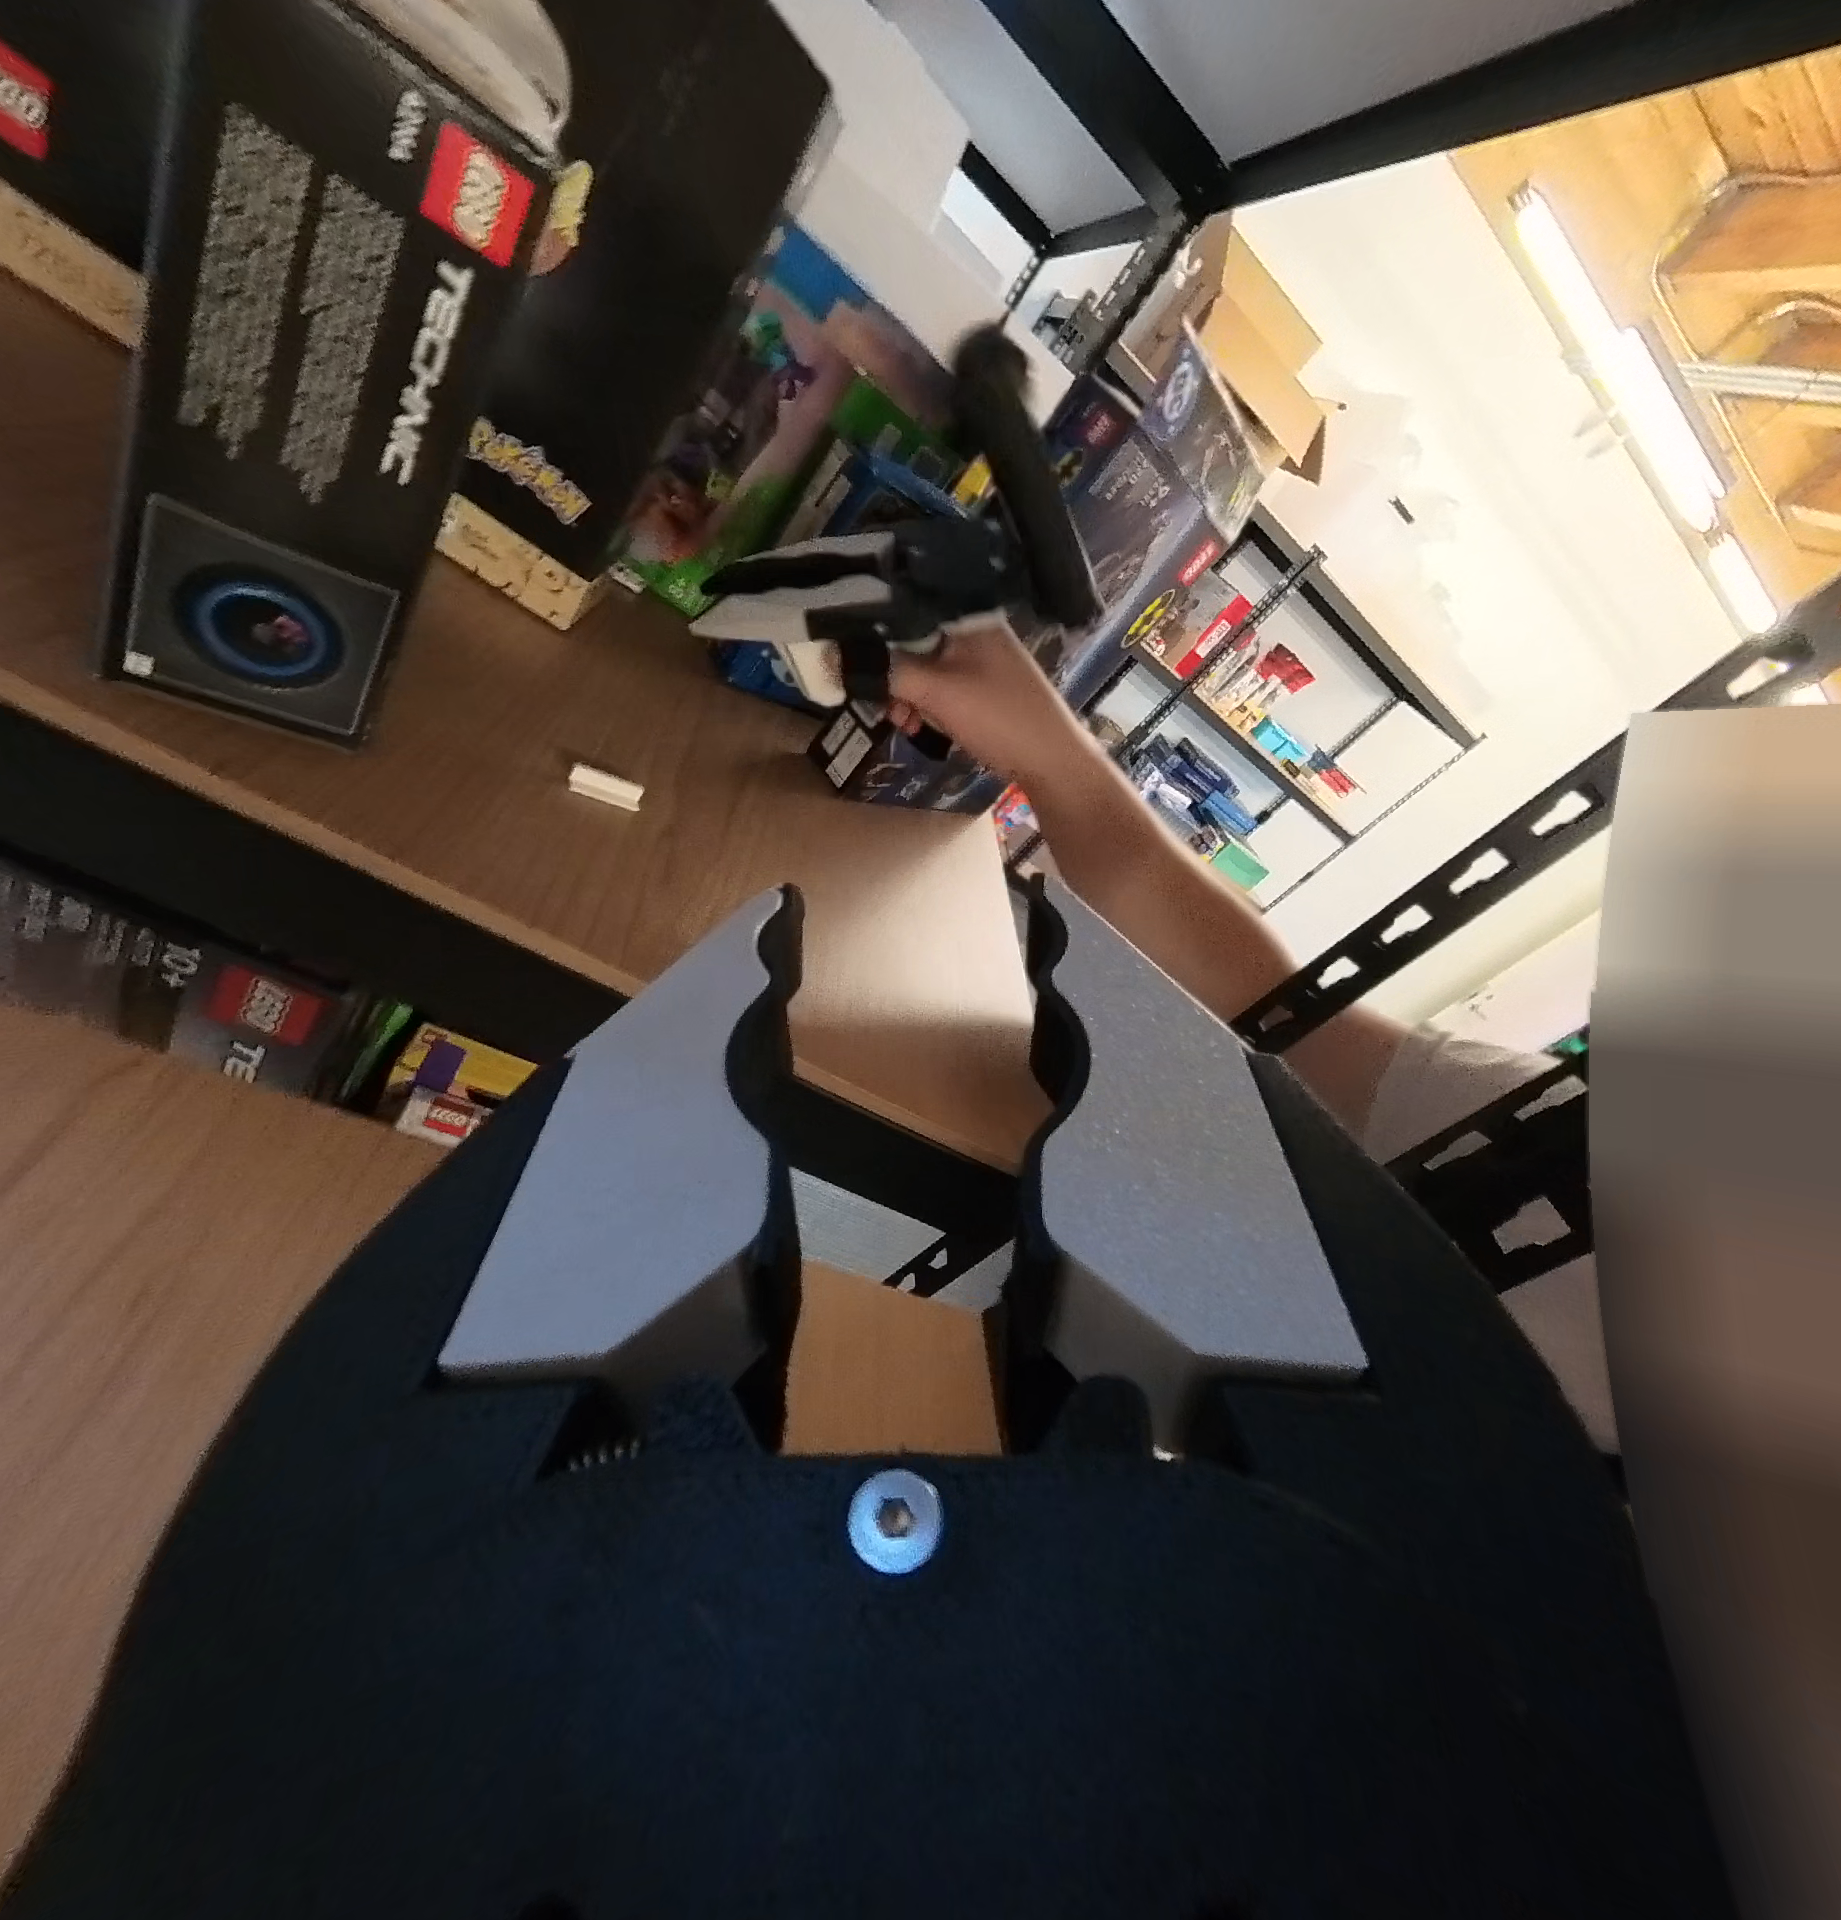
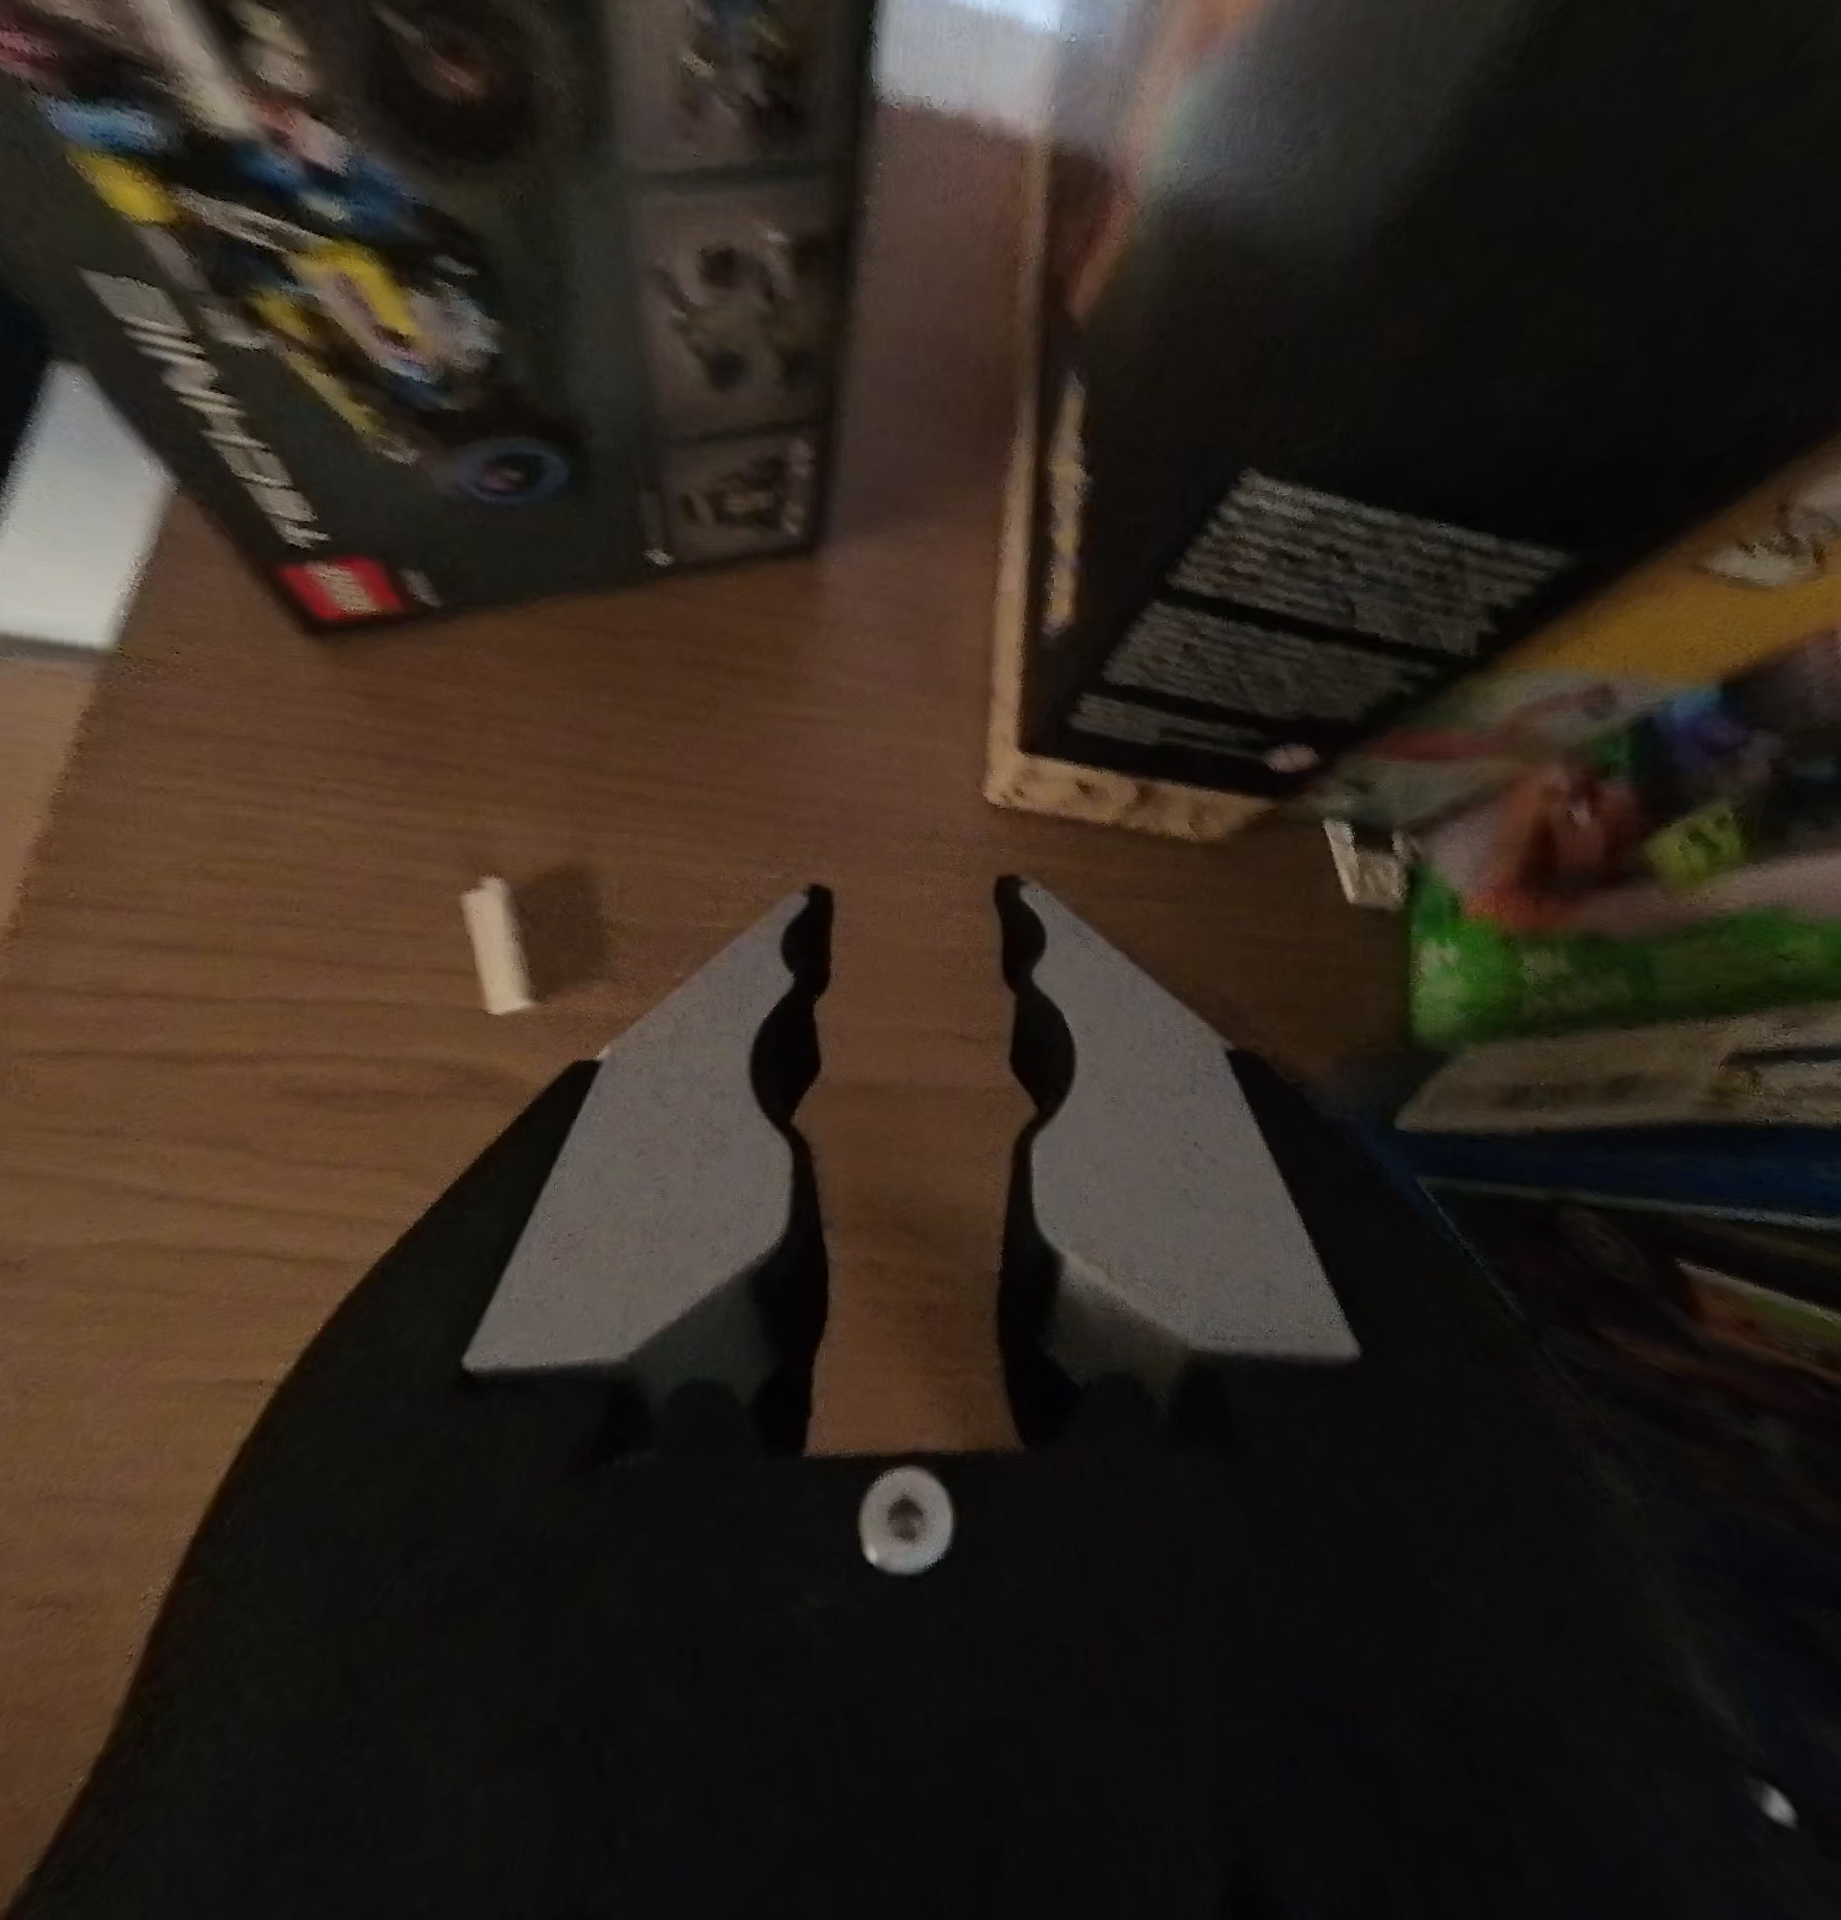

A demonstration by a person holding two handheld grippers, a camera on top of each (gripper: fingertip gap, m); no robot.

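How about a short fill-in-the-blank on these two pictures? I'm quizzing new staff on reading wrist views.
1. The small white piece lies on the ____ shelf.
2. Both the left gripper and the right gripper are ____, holding nothing.
3. The tall box nearest the shelf's left edge is mainly ____.

Missing words: wooden; open; black

Plenty of print here, though the wording stays unquoted. In the left wrist view the black box carries a red square logo, white lettering down its side and grey blocks of fine print. Behind it, the second box shows yellow cartoon lettering. On the shelf below, a dark box bears a red logo and a white number mark. In the right wrist view, the fine print on the second box is too blurred to read.
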